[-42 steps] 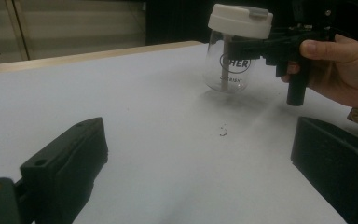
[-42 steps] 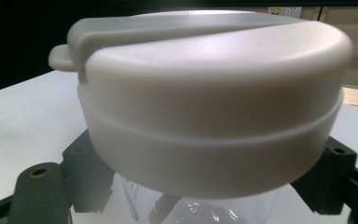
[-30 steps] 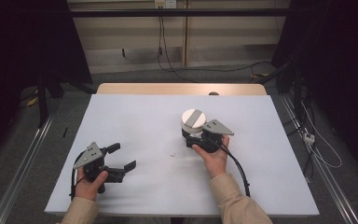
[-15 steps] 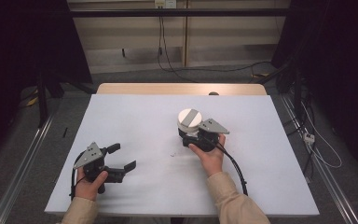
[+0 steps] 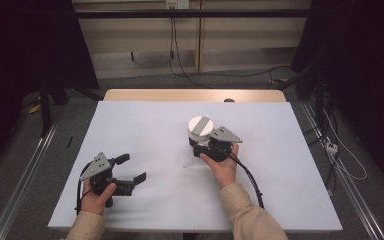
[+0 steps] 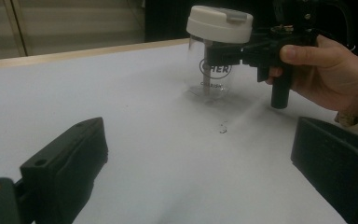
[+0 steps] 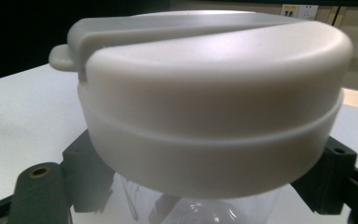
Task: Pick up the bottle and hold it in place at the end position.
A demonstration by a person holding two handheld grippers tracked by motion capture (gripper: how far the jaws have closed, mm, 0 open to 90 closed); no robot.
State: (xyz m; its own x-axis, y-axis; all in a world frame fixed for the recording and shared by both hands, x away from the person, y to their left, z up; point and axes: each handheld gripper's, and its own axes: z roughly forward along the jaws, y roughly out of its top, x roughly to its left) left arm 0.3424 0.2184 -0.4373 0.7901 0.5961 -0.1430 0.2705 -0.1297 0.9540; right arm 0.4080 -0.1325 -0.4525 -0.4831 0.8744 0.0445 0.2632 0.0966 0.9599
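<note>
Cup (image 6: pixel 213 70) stands upright mid-bench (image 5: pixel 145 130), clamped just under lid (image 5: pixel 200 128) by right tongs (image 5: pixel 203 145). Clear wall judged light, stiff, slippery. Left tongs (image 5: pixel 130 169) held wide open, empty, well apart.

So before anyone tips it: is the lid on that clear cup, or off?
On. The white lid caps the clear cup, which the right gripper clamps just beneath it.
</note>
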